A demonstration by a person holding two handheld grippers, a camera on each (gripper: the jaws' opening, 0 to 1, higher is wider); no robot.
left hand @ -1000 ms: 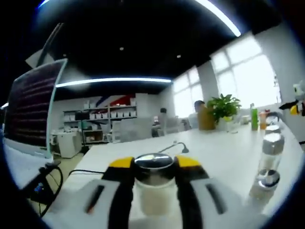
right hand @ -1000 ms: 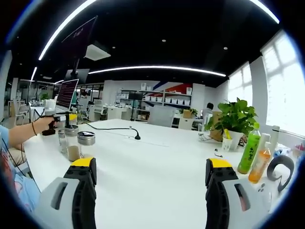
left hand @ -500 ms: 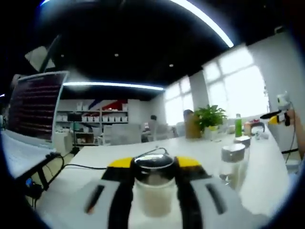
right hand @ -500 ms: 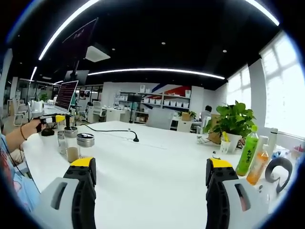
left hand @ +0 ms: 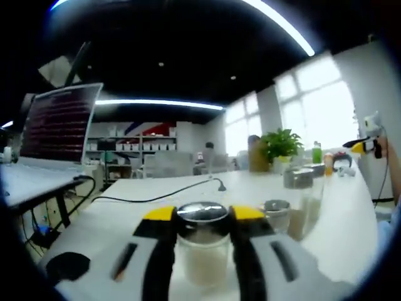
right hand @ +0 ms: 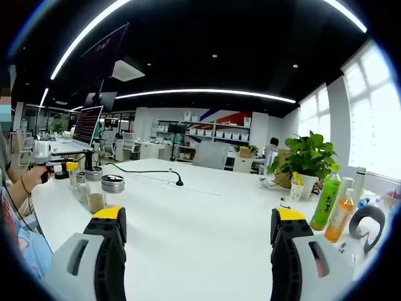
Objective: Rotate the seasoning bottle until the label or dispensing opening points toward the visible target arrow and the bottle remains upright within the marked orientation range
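Left gripper (left hand: 202, 235) is clamped on the seasoning bottle (left hand: 202, 248) at 6 o'clock in the left gripper view, mid-rotation by my judgement; no target arrow is visible, so the next turn needs it found first. Right gripper (right hand: 198, 235) hangs apart over bare table (right hand: 207, 213). Two jars (left hand: 289, 207) crowd 3 o'clock; a cable (left hand: 156, 191) runs at 11.

You cannot see the base of the seasoning bottle (left hand: 202, 241), which is hidden between the jaws of your left gripper (left hand: 202, 216), and any label or opening on it is blurred beyond telling.
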